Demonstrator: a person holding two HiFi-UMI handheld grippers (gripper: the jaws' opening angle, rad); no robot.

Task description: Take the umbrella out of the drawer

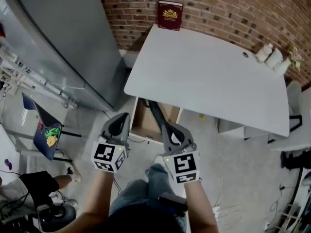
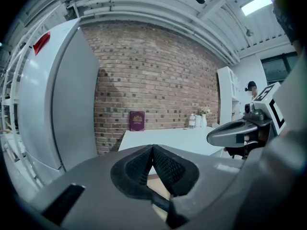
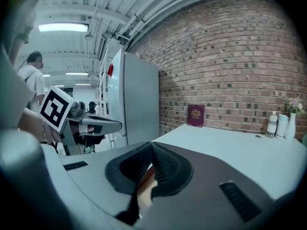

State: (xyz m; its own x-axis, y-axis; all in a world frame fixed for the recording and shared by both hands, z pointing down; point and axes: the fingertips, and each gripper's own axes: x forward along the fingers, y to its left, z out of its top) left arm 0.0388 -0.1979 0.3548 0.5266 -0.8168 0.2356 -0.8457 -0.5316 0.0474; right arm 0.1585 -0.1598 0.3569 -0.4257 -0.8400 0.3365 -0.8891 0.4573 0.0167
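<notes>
Both hand-held grippers are closed with nothing in them. The left hand-held gripper (image 1: 125,116) has its ribbed pads pressed together at the tips. The right hand-held gripper (image 1: 164,125) looks the same in its own view, with the pads meeting and nothing between them. They hang side by side, a little apart, right in front of the open drawer (image 1: 141,124).

As far as I can tell, the umbrella (image 1: 154,111) is the long dark thing lying slantwise inside that drawer. It runs from under the worktop's edge out toward the right hand-held gripper. From above I can't tell whether that gripper's tip touches it.

The drawer is wooden inside and sticks out from under the near left corner of the white worktop (image 1: 209,76). A maroon book (image 1: 170,15) stands at the far edge against the brick wall (image 1: 218,1). A few white bottles (image 1: 269,56) sit at the far right corner. A big grey fridge (image 1: 63,38) stands just left of the worktop, and there's a blue chair (image 1: 46,134) on the floor further left.
</notes>
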